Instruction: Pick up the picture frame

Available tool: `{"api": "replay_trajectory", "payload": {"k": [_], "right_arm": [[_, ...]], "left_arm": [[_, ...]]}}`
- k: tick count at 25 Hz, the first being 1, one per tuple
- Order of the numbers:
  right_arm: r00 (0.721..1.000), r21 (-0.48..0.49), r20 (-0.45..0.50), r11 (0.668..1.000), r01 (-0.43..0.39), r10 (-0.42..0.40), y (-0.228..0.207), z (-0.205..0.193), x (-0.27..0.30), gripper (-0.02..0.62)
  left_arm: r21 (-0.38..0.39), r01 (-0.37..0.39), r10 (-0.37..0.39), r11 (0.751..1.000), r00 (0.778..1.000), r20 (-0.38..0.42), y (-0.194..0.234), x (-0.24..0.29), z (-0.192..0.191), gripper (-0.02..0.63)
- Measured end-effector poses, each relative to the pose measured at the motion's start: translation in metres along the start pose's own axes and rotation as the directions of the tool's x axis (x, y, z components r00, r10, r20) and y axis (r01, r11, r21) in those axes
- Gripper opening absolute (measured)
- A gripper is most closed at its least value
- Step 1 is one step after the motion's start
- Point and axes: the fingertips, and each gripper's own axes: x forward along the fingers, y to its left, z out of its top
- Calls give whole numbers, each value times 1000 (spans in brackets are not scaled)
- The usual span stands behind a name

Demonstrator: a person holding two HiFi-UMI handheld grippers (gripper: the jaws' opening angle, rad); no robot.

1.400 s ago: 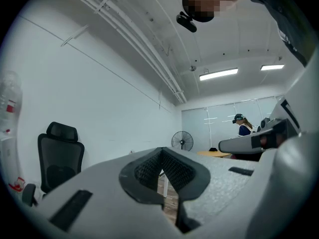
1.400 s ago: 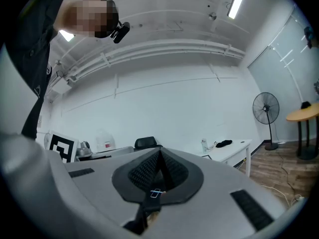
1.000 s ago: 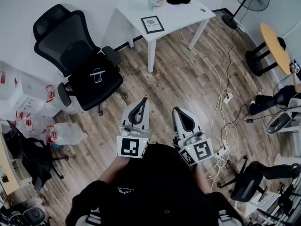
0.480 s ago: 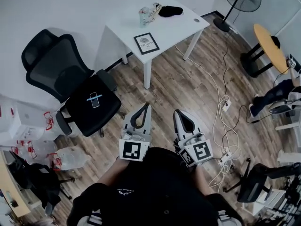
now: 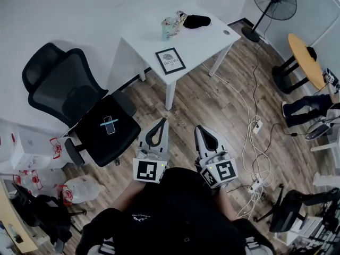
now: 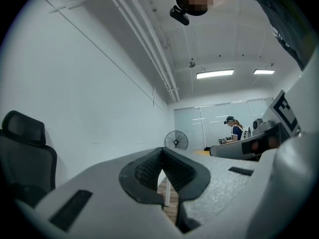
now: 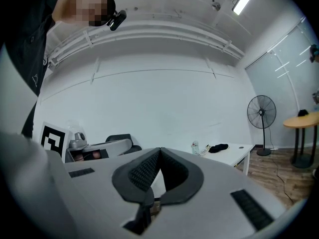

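A black picture frame (image 5: 170, 60) with a white print lies flat near the front edge of a white table (image 5: 202, 39) in the head view. Both grippers are held side by side over the wooden floor, well short of the table. My left gripper (image 5: 161, 121) is shut with nothing in it, and its tips meet in the left gripper view (image 6: 162, 151). My right gripper (image 5: 199, 126) is also shut and empty, its tips together in the right gripper view (image 7: 159, 151). That view shows the white table (image 7: 227, 153) ahead to the right; the frame is hidden there.
A black office chair (image 5: 87, 110) with a phone (image 5: 109, 125) on its seat stands left of the grippers. A cup (image 5: 168, 26) and a black cloth (image 5: 196, 20) sit on the table's far side. Cables and power strips (image 5: 255, 126) trail on the right. A fan (image 5: 271, 1) stands behind.
The table and frame have shifted in the head view, now nearer and more central; both grippers travelled with the person across the floor and stayed shut.
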Motion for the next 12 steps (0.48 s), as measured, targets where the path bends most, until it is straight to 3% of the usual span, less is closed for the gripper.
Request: {"api": "replay_trajectory", "payload": {"k": [12], "right_arm": [[999,29,-49,999,-16,17,-4,-14,45,-2]], "left_arm": [[-14,-28,28,999,998,-56,34,17,-19,6]]}}
